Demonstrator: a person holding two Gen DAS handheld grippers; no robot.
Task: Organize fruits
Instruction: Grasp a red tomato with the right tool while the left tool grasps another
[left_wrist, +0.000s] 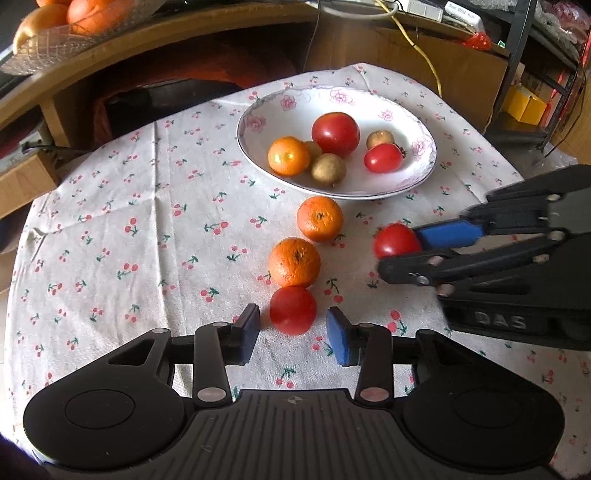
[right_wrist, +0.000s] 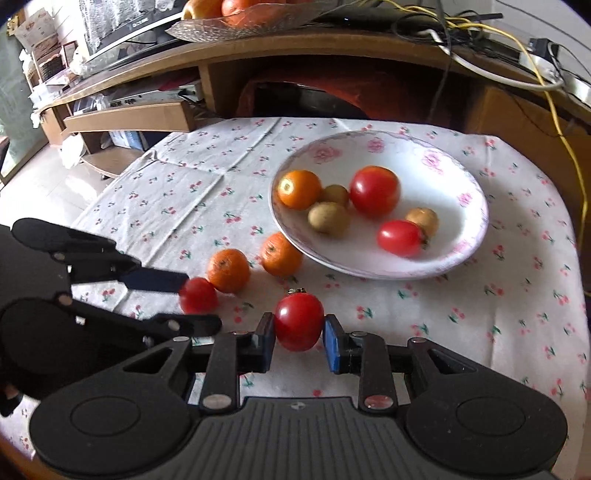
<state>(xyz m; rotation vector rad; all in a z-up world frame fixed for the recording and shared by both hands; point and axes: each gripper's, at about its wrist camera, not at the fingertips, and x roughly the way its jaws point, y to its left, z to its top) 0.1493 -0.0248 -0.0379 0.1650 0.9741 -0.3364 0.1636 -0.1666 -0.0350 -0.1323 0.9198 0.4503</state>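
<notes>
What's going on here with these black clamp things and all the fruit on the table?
A person is sorting fruit with a handheld gripper in each hand. The left gripper sits open around a tomato on the cherry-print tablecloth. The right gripper closely brackets another tomato; whether it is gripping is unclear. Two tangerines lie loose on the cloth. The floral plate already holds a tangerine, two tomatoes and three small brownish fruits.

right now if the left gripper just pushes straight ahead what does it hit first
The left gripper would meet the red tomato sitting between its open fingers first. Just beyond it, in the same line, is an orange, apparently touching the tomato, so pushing on would likely shove both.
</notes>
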